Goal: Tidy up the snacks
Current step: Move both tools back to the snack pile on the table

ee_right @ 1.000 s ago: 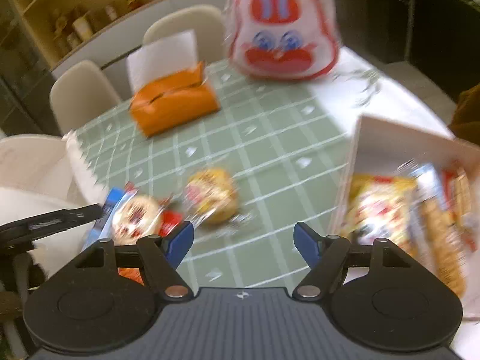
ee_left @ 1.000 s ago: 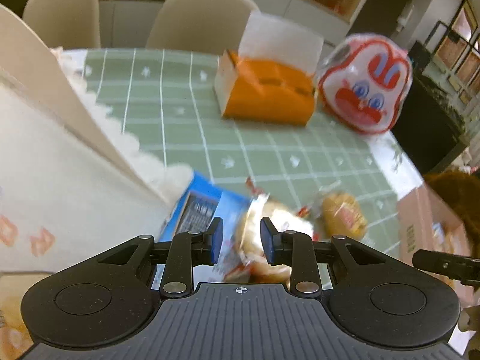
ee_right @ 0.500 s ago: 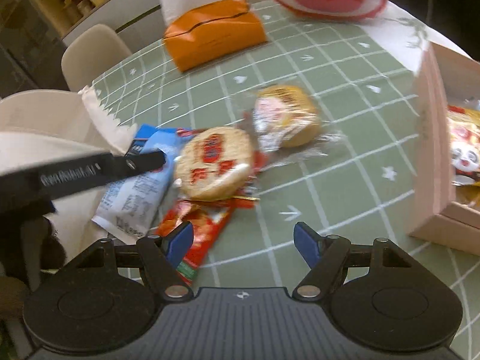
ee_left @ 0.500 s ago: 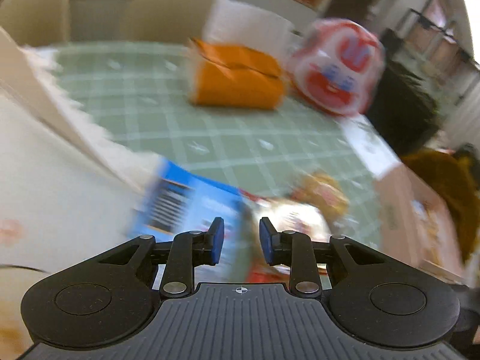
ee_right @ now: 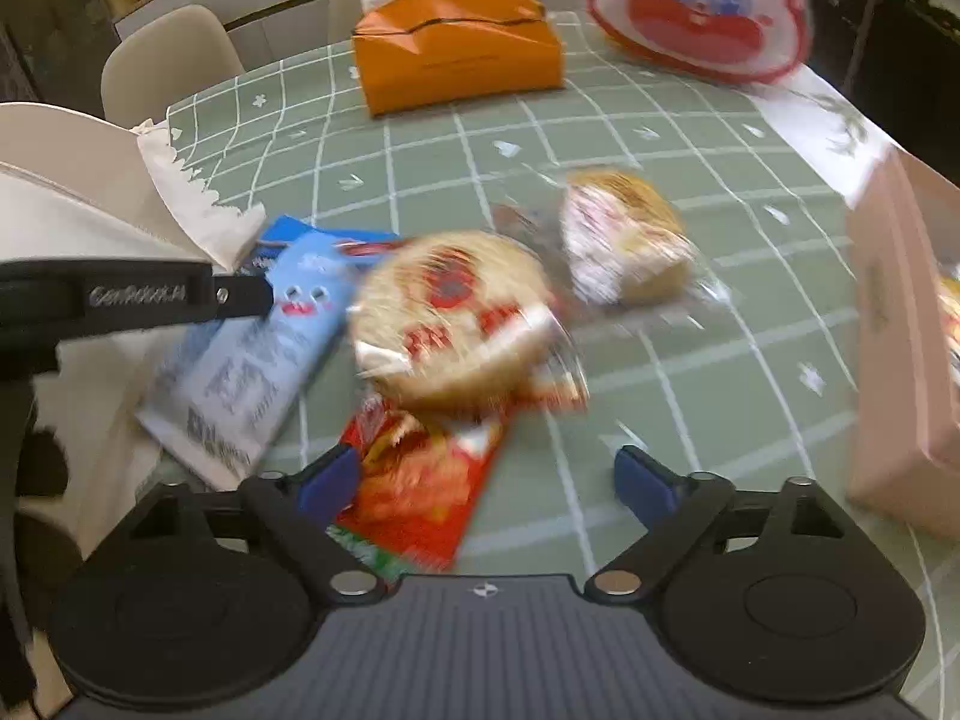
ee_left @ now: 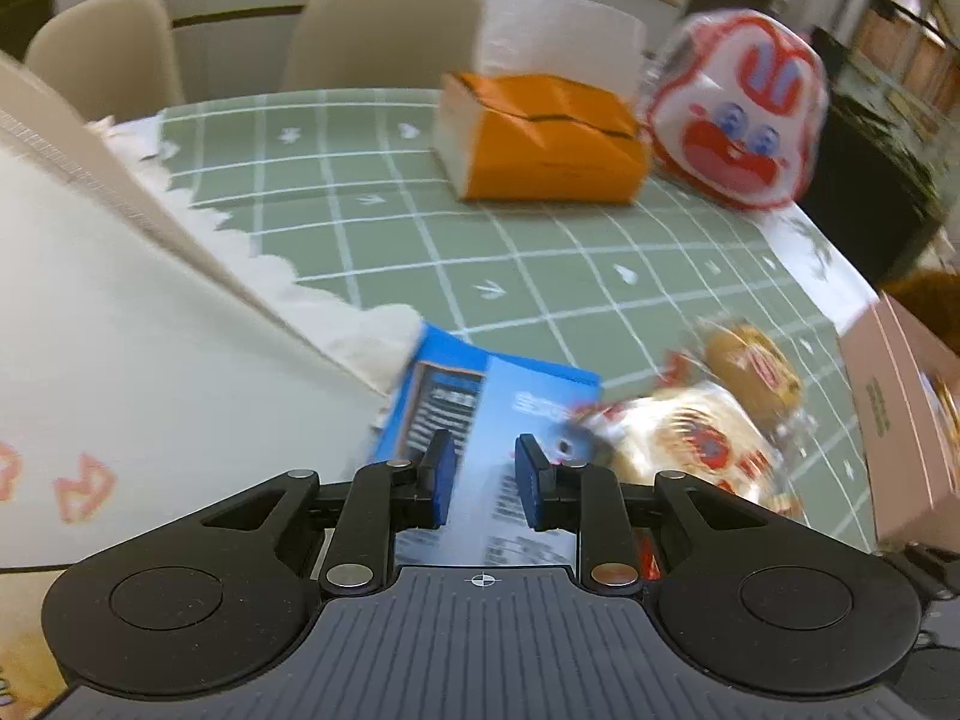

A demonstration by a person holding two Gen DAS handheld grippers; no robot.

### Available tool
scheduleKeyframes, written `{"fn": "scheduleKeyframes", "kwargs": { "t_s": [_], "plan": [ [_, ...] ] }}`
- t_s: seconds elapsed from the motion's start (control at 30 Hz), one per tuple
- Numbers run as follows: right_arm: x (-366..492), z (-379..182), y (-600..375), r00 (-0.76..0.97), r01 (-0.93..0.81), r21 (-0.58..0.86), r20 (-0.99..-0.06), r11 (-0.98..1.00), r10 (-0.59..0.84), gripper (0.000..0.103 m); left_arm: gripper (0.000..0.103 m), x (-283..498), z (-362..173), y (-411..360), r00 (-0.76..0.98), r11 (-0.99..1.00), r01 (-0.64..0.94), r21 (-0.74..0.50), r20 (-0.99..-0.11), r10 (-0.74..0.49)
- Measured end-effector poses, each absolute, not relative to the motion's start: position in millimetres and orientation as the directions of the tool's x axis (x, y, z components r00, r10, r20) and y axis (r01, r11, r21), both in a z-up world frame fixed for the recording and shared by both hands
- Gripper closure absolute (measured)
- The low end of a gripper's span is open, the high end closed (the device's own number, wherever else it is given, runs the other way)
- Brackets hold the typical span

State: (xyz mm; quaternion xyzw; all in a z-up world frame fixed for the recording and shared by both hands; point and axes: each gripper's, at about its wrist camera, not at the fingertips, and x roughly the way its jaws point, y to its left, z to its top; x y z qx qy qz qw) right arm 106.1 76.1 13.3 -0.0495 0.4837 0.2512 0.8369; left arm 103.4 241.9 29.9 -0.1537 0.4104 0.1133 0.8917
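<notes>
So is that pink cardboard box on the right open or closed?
Open: the pink cardboard box shows no lid on top, and colourful packets show inside at the frame's edge.

Both views are evenly lit by soft indoor light, warm in tone, with no hard shadows on the tablecloth [ee_left: 420,228]. Fisheye distortion bends the grid lines outward and curves the chairs [ee_left: 384,30] at the top edge. In the left wrist view the rice cracker [ee_left: 690,438] and bun [ee_left: 756,366] are smeared by motion blur, and the blue packet [ee_left: 498,408] is soft. In the right wrist view the cracker [ee_right: 456,318], bun [ee_right: 630,240] and red packet [ee_right: 420,480] are streaked; print is unreadable. The orange box [ee_right: 456,48] is sharper. Dark corners sit at upper right. Glare whitens the rabbit bag [ee_right: 702,6]
</notes>
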Motion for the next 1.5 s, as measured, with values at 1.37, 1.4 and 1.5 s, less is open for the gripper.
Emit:
{"fn": "scheduleKeyframes", "kwargs": {
  "t_s": [1.37,1.4,1.5],
  "plan": [
    [96,21,-21,0.521,-0.222,0.259,-0.783,0.94,0.339,0.02,0.074,85,32,188,0.649,0.902,-0.214,-0.375,-0.745,-0.156],
    [105,17,-15,0.502,-0.211,0.261,-0.798,0.942,0.333,0.02,0.074,87,31,189,0.644,0.9,-0.221,-0.375,-0.749,-0.154],
    [118,9,-3,0.451,-0.2,0.281,-0.824,0.939,0.343,0.011,0.074,91,28,186,0.635,0.906,-0.224,-0.36,-0.759,-0.145]
  ]
}}
